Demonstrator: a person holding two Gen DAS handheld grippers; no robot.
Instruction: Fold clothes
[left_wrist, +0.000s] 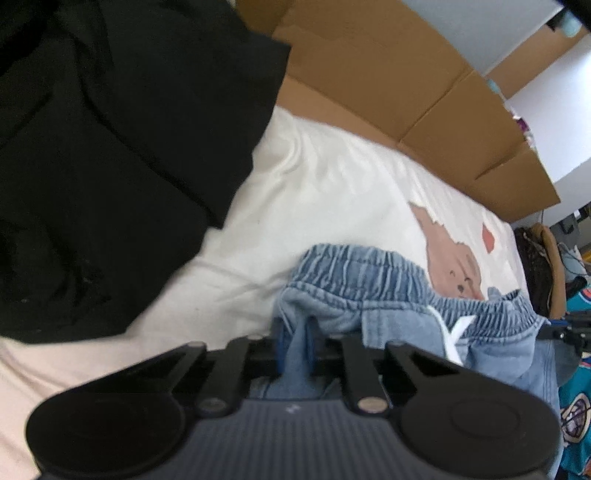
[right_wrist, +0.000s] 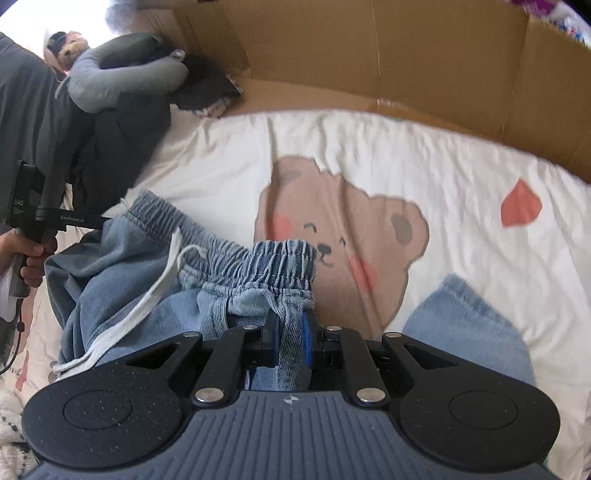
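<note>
Light-blue denim trousers (left_wrist: 373, 284) with an elastic waistband and a white drawstring (right_wrist: 147, 299) lie bunched on a white sheet. My left gripper (left_wrist: 295, 332) is shut on a fold of the denim near the waistband's left end. My right gripper (right_wrist: 290, 325) is shut on the waistband's other end, with cloth squeezed between its blue pads (right_wrist: 306, 332). In the right wrist view the left gripper (right_wrist: 99, 220) comes in from the left, held by a hand (right_wrist: 26, 254). A trouser leg (right_wrist: 465, 325) lies to the right.
The white sheet (right_wrist: 461, 206) carries a brown bear print (right_wrist: 343, 221) and a red heart. A cardboard wall (right_wrist: 369, 55) runs along its far edge. A black garment (left_wrist: 110, 147) lies at the left, grey clothes (right_wrist: 122, 74) at the far corner, teal fabric (left_wrist: 576, 406) at the right.
</note>
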